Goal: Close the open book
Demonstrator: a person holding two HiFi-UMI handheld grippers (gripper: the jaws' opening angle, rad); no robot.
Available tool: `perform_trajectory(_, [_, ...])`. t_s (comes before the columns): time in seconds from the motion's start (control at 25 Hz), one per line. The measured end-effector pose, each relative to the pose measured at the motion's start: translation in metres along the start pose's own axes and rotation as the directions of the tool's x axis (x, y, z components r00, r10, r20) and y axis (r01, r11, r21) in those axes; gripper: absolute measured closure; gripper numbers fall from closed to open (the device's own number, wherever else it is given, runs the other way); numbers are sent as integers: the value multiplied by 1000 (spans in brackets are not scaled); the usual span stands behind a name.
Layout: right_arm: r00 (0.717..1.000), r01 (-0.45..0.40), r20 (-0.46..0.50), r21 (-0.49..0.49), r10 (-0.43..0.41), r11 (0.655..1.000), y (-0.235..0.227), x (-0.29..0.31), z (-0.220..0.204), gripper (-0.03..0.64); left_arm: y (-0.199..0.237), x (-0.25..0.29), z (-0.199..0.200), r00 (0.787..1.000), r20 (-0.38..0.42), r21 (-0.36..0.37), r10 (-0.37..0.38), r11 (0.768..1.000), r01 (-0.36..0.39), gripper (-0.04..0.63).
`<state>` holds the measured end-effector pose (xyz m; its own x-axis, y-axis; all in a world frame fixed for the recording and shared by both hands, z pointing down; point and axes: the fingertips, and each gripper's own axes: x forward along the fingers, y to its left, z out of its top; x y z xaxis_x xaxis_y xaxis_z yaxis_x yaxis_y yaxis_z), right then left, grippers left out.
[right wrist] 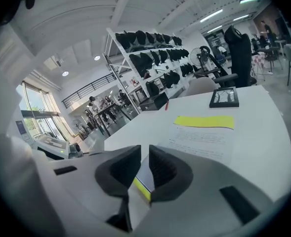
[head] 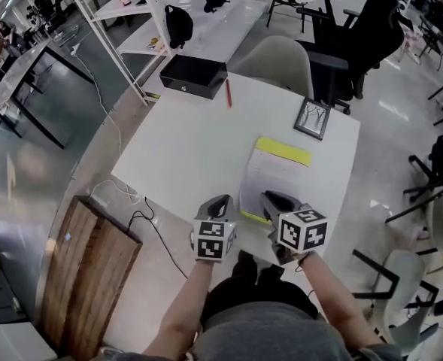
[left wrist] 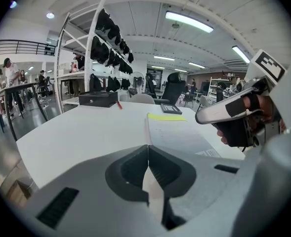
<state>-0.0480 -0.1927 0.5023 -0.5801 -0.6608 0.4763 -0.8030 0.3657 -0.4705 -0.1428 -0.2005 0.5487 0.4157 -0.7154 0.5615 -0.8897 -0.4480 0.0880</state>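
At the near edge of the open book [head: 277, 175], flat on the table [head: 183, 149], my right gripper [head: 271, 197] has its jaws a sliver apart on nothing, and my left gripper [head: 221, 200] is pinched together and empty, so I'd catch the yellow cover edge [right wrist: 141, 188] and fold it over slowly.

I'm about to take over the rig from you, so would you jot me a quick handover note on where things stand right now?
Left gripper: jaws together, empty, low over the white table, just left of the book.
Right gripper: jaws a narrow gap apart, nothing between them, over the book's near left corner.
Book: lies flat with a printed page up, yellow showing at its far end and near corner.
Done: nothing visible.
Left: probably grip the cover or page and fold the book shut.
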Motion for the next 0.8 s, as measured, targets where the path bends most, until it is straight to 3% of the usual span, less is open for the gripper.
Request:
perform_trajectory(0.28, [993,84,83,-5,-83,996,-18,-33,7,611,-16,-5,11,1000,17,0,-22,1000,22,588])
perform_trajectory(0.8, [967,187,177,-7,-183,982,-47,-79,9,612,-23,-11,19,998,49,12,-38,999,38,588])
